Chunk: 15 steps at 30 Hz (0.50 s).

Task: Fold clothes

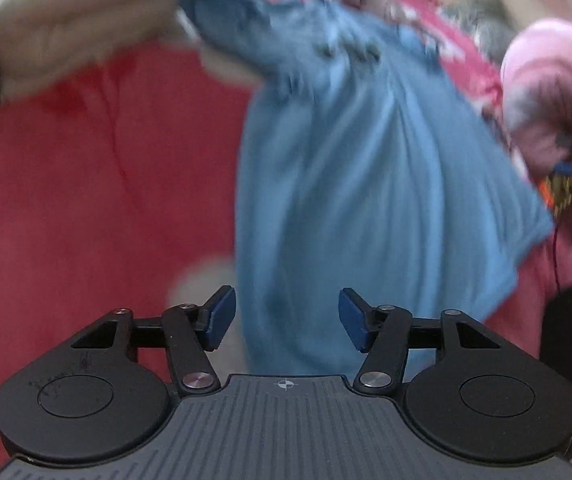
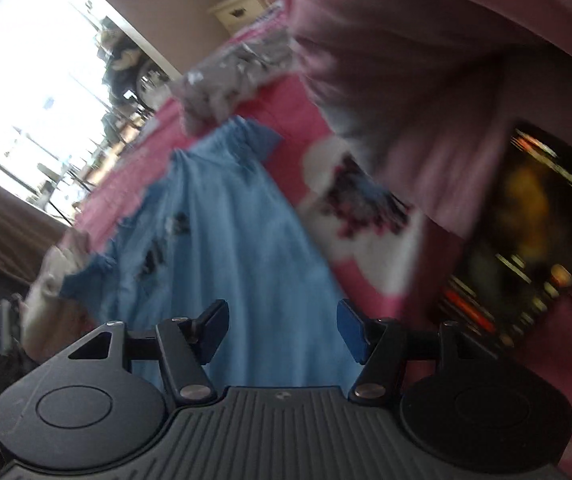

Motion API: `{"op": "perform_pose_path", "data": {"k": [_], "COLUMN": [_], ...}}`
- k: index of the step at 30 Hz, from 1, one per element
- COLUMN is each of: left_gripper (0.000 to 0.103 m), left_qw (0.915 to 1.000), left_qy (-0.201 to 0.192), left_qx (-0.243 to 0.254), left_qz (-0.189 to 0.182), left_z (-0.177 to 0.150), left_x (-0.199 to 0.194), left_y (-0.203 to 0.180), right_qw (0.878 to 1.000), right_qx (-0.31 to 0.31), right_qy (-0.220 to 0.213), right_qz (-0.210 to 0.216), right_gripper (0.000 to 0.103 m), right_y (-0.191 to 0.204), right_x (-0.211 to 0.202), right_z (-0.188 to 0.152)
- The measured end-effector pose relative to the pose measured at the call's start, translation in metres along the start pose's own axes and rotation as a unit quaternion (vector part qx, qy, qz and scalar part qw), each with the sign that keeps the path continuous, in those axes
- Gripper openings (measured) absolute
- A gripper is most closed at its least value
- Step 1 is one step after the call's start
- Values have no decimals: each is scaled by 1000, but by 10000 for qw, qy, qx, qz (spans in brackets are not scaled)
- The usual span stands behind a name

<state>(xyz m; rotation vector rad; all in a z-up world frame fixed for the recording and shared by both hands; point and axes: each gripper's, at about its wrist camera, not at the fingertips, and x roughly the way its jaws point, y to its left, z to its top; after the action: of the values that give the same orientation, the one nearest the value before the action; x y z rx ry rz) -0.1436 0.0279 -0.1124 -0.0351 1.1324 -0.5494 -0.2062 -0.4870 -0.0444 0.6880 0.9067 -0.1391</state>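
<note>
Fingers of both the left gripper (image 1: pixel 287 319) and right gripper (image 2: pixel 282 331) stood apart, gripping nothing; a blue garment (image 1: pixel 366 184) lay spread on the pink-red bedcover (image 1: pixel 85 184) beyond them.

Both views are smeared by motion. On the left wrist view the blue shirt (image 1: pixel 366 168) has soft edges, and the dark print near its top cannot be read; its lower end is hidden behind the gripper body. The cream bundle (image 1: pixel 69 28) is cut off by the top left edge. On the right wrist view the dark patterned thing (image 2: pixel 526 240) at the right is too blurred to identify.
</note>
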Motion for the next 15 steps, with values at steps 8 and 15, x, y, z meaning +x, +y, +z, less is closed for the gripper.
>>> {"op": "perform_pose_path", "data": {"k": [8,15], "left_gripper": [47,46], "left_qw": [9996,9979], "left_qy": [80,-72], "left_qx": [-286,-639], "left_qz": [11,43], "left_z": [-40,-37], "left_x": [-1,-12], "left_y": [-4,4], "right_qw": [9988,9977], "right_qx": [80,162], "right_qy": [20,391], "right_qz": [-479,-527], "right_gripper": [52,52], "right_y": [-28,-39], "right_x": [-25,-6], "right_z": [-24,-31]}}
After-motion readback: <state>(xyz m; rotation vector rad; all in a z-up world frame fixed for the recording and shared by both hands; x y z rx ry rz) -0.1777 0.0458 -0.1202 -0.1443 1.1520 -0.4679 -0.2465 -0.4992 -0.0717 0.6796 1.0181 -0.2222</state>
